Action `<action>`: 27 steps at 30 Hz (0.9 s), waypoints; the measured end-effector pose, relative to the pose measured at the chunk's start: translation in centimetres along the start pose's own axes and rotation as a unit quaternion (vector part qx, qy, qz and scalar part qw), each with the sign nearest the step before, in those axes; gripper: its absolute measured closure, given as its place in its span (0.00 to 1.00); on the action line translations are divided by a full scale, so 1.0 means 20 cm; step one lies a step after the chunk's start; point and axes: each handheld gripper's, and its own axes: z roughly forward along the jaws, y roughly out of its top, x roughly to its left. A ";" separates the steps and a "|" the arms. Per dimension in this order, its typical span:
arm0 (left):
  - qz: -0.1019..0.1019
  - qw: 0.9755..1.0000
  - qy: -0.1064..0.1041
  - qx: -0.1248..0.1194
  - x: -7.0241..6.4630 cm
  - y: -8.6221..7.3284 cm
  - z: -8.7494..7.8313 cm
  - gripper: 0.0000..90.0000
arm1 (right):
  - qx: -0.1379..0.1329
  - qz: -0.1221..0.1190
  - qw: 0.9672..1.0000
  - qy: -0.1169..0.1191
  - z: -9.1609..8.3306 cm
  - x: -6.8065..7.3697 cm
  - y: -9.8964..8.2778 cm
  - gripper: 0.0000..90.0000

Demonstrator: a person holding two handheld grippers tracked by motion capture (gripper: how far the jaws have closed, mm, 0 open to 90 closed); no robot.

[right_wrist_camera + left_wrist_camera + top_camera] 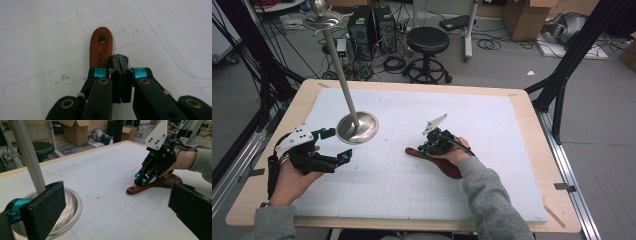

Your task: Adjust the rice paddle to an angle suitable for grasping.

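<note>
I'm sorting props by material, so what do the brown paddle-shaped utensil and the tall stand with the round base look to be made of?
The utensil looks like wood with a smooth reddish-brown finish: faint grain, a drilled hanging hole and lettering on the handle. The stand looks like metal, probably brushed steel or aluminium: silvery grey, with soft reflections on its round base and pole.

The table [532,200] was viewed from above the person's side, looking forward and down, with floor clutter beyond. The left gripper [332,146] camera was set low, facing across the mat toward the right gripper [142,179]. The right gripper's camera was held close over the wooden handle [101,47], which was shared by all three views.
</note>
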 end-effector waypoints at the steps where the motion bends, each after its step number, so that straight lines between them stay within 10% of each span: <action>1: 0.000 1.000 0.000 0.000 0.00 0.00 0.00 0.02 | 0.000 0.000 1.000 0.000 0.00 0.00 0.00 1.00; 6: -0.001 1.000 0.005 -0.003 0.01 0.00 -0.01 0.02 | -0.004 0.000 1.000 -0.005 -0.02 0.00 0.00 0.98; 13: 0.005 1.000 0.024 0.000 0.02 -0.01 -0.02 0.02 | -0.037 -0.002 0.999 -0.012 -0.12 0.03 0.02 0.59; 27: 0.003 0.999 0.031 -0.011 0.06 0.03 -0.01 0.02 | -0.042 -0.015 0.999 0.003 -0.25 0.11 0.03 0.29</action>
